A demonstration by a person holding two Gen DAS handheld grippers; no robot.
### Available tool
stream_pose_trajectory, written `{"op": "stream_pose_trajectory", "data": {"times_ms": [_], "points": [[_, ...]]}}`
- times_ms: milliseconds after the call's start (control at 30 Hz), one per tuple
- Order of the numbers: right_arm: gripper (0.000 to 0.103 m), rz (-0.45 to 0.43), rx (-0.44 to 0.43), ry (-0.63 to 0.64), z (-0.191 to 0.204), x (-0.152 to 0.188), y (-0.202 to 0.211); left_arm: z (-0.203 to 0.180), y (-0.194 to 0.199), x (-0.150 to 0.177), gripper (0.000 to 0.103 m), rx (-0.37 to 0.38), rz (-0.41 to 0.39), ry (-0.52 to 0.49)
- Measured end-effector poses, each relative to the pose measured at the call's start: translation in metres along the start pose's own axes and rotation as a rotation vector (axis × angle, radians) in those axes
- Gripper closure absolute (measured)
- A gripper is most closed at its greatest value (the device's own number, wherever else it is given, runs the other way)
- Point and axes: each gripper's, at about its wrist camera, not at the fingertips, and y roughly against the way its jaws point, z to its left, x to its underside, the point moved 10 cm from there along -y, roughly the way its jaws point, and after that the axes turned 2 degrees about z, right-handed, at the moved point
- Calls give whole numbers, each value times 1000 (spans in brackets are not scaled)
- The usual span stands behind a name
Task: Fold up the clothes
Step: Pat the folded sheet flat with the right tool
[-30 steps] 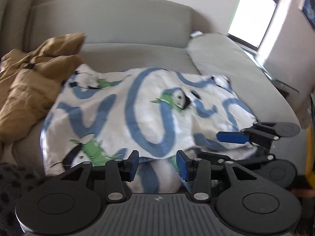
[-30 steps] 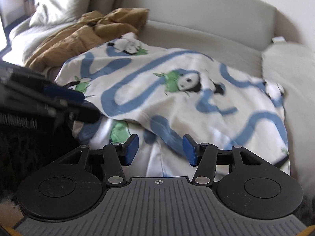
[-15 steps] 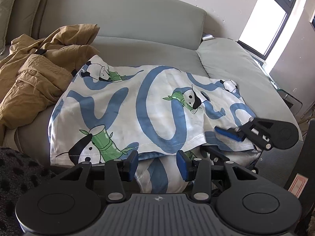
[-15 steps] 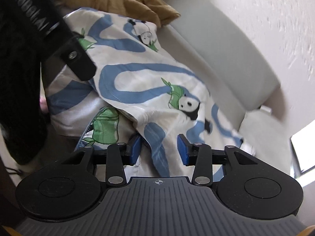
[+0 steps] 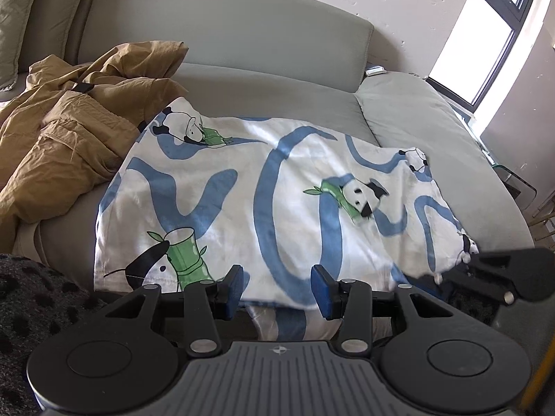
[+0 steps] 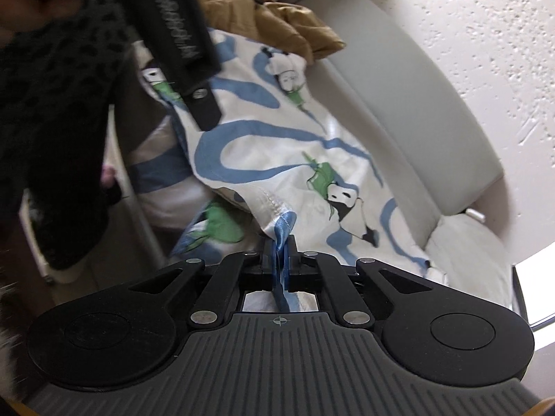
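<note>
a white cloth (image 5: 277,201) printed with blue loops, pandas and green bamboo lies spread over the seat of a grey sofa (image 5: 242,34), its near edge hanging over the front of the seat. to its left a crumpled tan garment (image 5: 66,145) is heaped on the seat, and the far left corner of the cloth touches it. the left gripper (image 5: 276,289) is at the near edge of the cloth, its blue-padded fingers (image 5: 234,286) spread wide apart with nothing between them. the right gripper (image 6: 280,260) has its fingers pressed together on a bunched fold of the cloth's near edge, so the fabric rises into a small peak at the pads; in the left wrist view it shows as a dark shape at the cloth's near right corner (image 5: 499,277). a person's dark spotted sleeve (image 6: 52,104) fills the left of the right wrist view. a bright window (image 5: 485,34) stands at the far right.
</note>
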Motion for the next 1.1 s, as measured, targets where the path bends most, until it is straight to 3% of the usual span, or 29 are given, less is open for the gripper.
{"op": "stream_pose_trajectory", "data": {"times_ms": [267, 400, 467, 500, 533, 567, 700, 767, 867, 933, 1000, 1067, 1100], "points": [[100, 39, -79, 17, 19, 11, 2, 1, 1, 1, 62, -18, 10, 17], [98, 42, -119, -43, 8, 15, 6, 1, 1, 0, 62, -15, 20, 19], [82, 42, -140, -80, 2, 17, 9, 1, 4, -4, 62, -11, 18, 10], [63, 42, -151, -99, -1, 18, 11, 2, 7, -9, 62, -7, 8, 0], [55, 42, -162, -117, -4, 19, 13, 3, 11, -14, 61, -5, -4, -10], [54, 40, -184, -158, -10, 20, 17, 6, 15, -20, 61, -9, -20, -18], [50, 10, -374, -555, -75, 28, 47, 24, 25, -44, 61, -50, -66, -7], [49, -11, -426, -793, -120, 40, 54, 33, 24, -54, 61, -55, -64, 27], [49, -10, -433, -1185, -187, 79, 44, 27, 19, -61, 61, 53, -8, 109], [54, -7, -440, -1388, -219, 105, 34, 3, 16, -62, 61, 185, 29, 131], [54, -30, -418, -1480, -240, 118, 25, -23, 12, -61, 57, 301, 70, 138], [51, -12, -338, -1493, -256, 126, 9, -48, -2, -53, 57, 320, 115, 97], [48, 8, -302, -1497, -262, 129, -5, -57, -13, -47, 57, 291, 137, 57]]}}
